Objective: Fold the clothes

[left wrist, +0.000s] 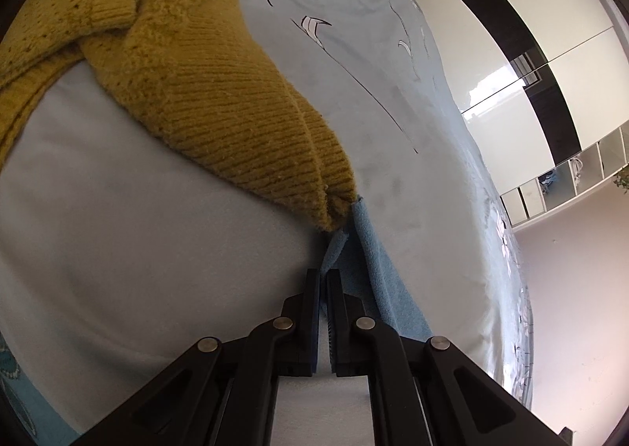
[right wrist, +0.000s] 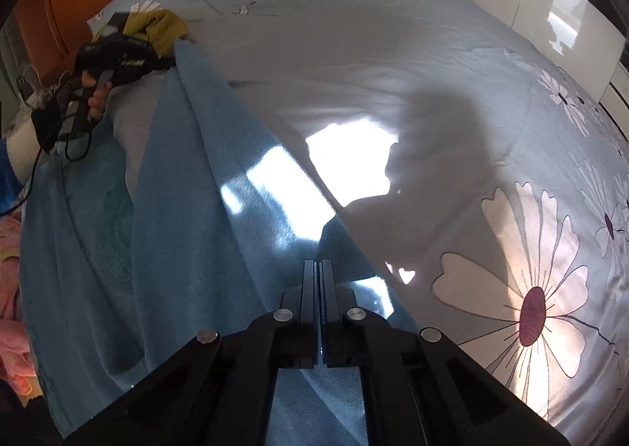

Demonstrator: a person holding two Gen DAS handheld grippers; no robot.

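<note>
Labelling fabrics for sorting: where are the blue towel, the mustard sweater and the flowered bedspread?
blue towel (right wrist: 188, 178), right wrist view, its middle fold.
mustard sweater (left wrist: 220, 92), left wrist view, ribbed sleeve.
flowered bedspread (right wrist: 526, 304), right wrist view, large daisy print.

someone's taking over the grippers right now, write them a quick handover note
Left gripper: shut on one end of the blue cloth, beside the mustard sweater.
Right gripper: shut on the cloth's other end.
The cloth hangs stretched between the two over the bed. The sweater lies crumpled on the bed.
Done: both ends gripped.
Left: fold the cloth and lay it down, then fold the sweater.
</note>
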